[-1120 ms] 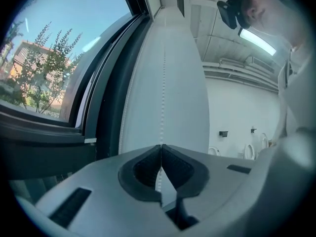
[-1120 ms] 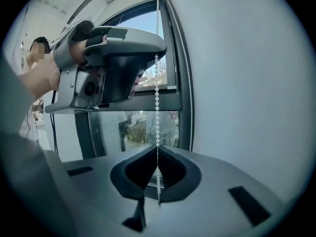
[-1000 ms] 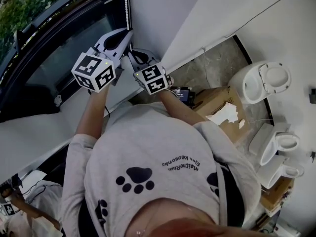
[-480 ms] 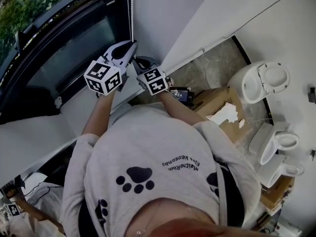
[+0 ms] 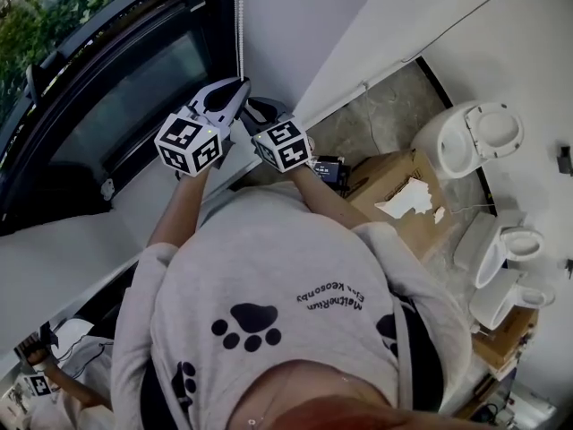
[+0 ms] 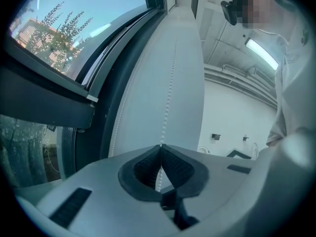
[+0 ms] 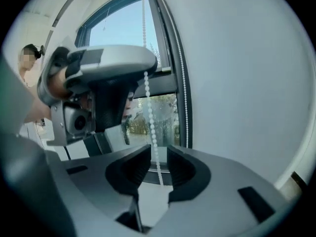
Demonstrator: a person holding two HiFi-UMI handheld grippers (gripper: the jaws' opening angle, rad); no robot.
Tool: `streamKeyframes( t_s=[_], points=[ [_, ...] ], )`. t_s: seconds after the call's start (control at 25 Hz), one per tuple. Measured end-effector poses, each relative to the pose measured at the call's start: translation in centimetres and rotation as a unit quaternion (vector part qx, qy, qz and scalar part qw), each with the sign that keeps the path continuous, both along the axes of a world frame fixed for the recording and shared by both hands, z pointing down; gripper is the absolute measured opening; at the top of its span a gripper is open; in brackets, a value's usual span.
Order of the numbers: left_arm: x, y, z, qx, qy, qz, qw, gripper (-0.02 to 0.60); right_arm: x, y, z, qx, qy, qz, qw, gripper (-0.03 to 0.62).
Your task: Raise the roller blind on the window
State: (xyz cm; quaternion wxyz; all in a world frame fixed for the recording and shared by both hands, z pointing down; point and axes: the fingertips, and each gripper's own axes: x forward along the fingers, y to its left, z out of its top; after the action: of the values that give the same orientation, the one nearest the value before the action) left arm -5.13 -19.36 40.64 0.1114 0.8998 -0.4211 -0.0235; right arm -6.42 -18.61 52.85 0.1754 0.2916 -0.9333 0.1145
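1. The bead chain [image 7: 149,112] is what lifts the blind. It hangs straight down next to the window [image 5: 107,88]. It comes from above both grippers, goes through the left one, and drops into the right one.
2. The left gripper [image 6: 161,148] is squeezed tight on the chain. Its two jaws meet, with the beads pinched between them.
3. The right gripper [image 7: 159,154] sits just under the left one. Its jaws have just been opening. Now there is a gap, and the chain hangs loose in it. The pads do not press on it.
4. The chain looks thin, light and floppy. The beads look small and smooth, so they could slide out of a weak pinch.
5. The best hold is likely flat between the pads, right on the beads. Pulling straight down along the chain should be safest, because a hard sideways tug might snap it.
6. A second strand [image 7: 185,107] hangs just to the right of the right gripper, close to the white wall [image 5: 295,25].
7. The blind itself cannot be seen.
8. Far past the right gripper, down on the floor, are a cardboard box [image 5: 394,191] and a white toilet [image 5: 470,146].
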Motion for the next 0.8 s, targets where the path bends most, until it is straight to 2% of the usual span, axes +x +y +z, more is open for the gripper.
streamKeyframes(
  t_s=[0.12,0.32,0.56,0.8],
  points=[
    [-0.2,0.0,0.1,0.004,-0.001,-0.001,1.0000,0.011,1.5,0.5,-2.9,0.008,-0.011,0.012,1.000,0.094],
    [-0.8,-0.6,0.1,0.007,0.008,-0.001,0.9999,0.012,3.3,1.4,-9.7,0.048,-0.046,0.023,0.998,0.092],
    [-0.7,-0.3,0.1,0.012,0.018,0.005,0.9998,0.011,2.7,1.8,-19.9,0.117,-0.107,0.014,0.987,0.092],
    [0.0,0.4,0.0,0.017,0.019,0.016,0.9995,0.011,0.6,0.4,-26.8,0.171,-0.116,-0.004,0.978,0.091]
  ],
)
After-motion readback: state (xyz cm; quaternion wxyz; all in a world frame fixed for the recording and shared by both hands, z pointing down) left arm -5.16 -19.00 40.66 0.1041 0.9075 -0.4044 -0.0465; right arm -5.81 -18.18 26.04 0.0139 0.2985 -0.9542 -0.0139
